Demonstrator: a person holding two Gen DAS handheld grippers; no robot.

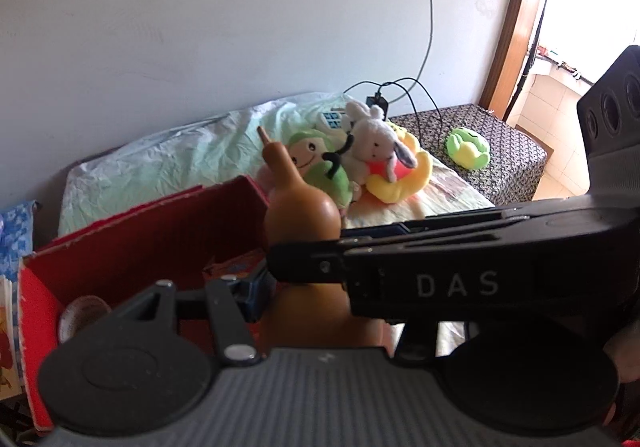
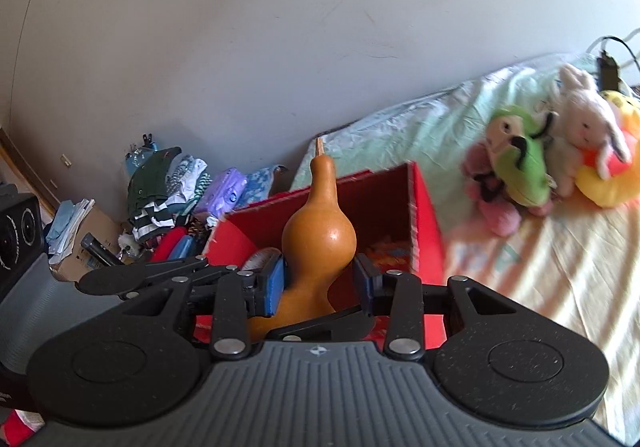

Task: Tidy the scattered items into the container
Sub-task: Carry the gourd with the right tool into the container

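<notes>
A brown gourd (image 2: pixel 319 223) stands upright between both grippers, above the near edge of the open red box (image 2: pixel 420 207). My right gripper (image 2: pixel 318 287) has its blue pads (image 2: pixel 274 287) on the gourd's waist on both sides. My left gripper (image 1: pixel 304 287) meets the gourd (image 1: pixel 302 213) lower down; its left pad (image 1: pixel 252 293) touches it, while its right finger is hidden behind the right gripper's arm (image 1: pixel 460 267). The red box (image 1: pixel 160 231) holds a round item (image 1: pixel 82 317) and printed paper.
Plush toys (image 2: pixel 560 155) lie in a pile on the bed right of the box; they also show in the left wrist view (image 1: pixel 360 163). A green plush (image 1: pixel 468 147) sits on a patterned stool. Clothes and clutter (image 2: pixel 160 207) lie on the floor at left.
</notes>
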